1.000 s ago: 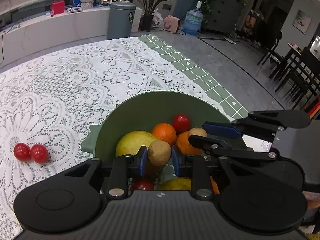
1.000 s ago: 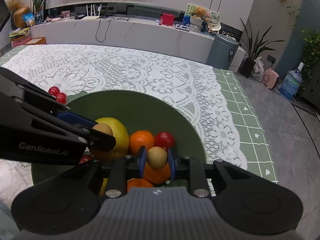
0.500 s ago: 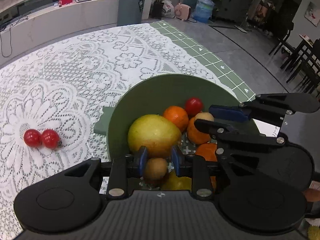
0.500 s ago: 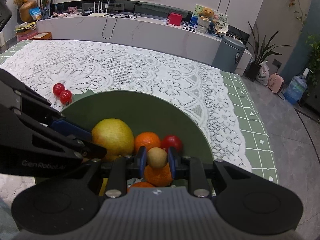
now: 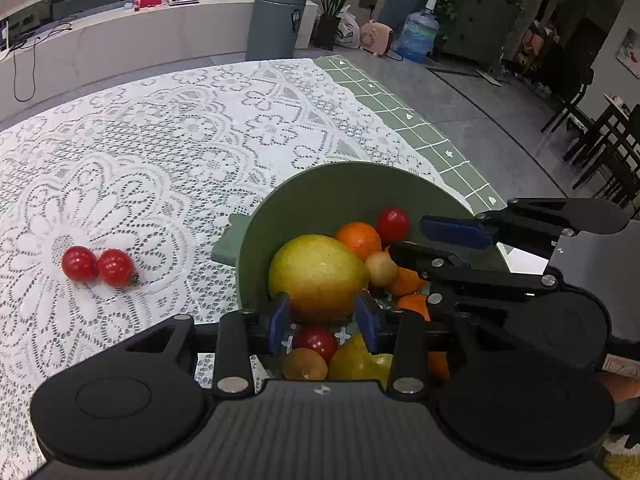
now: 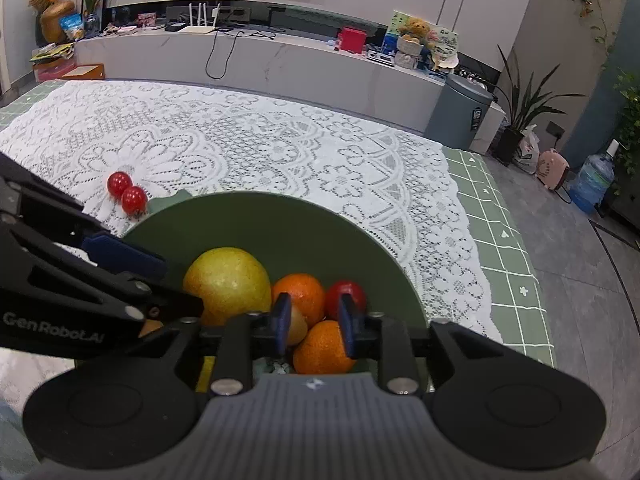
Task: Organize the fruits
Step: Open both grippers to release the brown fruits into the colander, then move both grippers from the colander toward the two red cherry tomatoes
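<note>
Two claws opening, empty, over green bowl (image 5: pixel 328 184); white lace tablecloth (image 5: pixel 160 140), grey floor (image 5: pixel 500 120).

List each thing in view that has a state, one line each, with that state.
Left gripper: jaws opening, nothing pressed; brown fruit lies loose below it in the bowl.
Right gripper: jaws opening; pale fruit beside its left pad, not squeezed.
Bowl: part filled with fruit.
Pear: resting in the bowl.
Two tomatoes: out on the lace cloth, touching each other.
</note>
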Demonstrator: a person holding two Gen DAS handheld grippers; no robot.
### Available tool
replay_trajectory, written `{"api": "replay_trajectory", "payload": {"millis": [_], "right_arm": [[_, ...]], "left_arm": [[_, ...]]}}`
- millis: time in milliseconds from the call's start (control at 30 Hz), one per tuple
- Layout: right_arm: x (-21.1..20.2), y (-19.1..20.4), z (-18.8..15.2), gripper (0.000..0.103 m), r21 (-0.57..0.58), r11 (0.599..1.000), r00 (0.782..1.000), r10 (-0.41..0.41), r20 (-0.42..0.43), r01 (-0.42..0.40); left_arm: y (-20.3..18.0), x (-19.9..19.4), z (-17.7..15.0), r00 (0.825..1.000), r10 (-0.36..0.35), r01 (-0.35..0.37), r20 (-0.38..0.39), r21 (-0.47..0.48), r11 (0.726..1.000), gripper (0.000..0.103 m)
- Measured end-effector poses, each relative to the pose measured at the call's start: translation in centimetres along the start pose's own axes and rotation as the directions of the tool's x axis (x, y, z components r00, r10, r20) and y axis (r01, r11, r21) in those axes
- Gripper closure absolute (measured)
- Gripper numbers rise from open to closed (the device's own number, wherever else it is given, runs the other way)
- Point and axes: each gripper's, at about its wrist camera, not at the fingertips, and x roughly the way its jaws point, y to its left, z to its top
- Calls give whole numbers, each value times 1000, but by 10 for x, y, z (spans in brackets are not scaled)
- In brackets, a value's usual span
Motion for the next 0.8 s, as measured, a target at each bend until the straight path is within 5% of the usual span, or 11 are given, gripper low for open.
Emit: {"api": "replay_trajectory", "payload": {"millis": [233,433,800], "right_arm": [[-17,-1,2,62,41,999,999,-11,31,9],[-34,1,2,38,142,990,998,-14,68,5],[-62,33,8,23,279,960,984,-40,175,-10]], "left_arm": [[-3,-21,0,999,7,-7,45,3,1000,46],[2,-44,-2,995,10,-10,102,-8,1000,39],[28,-85,-14,974,69,-55,214,-72,996,35]]}}
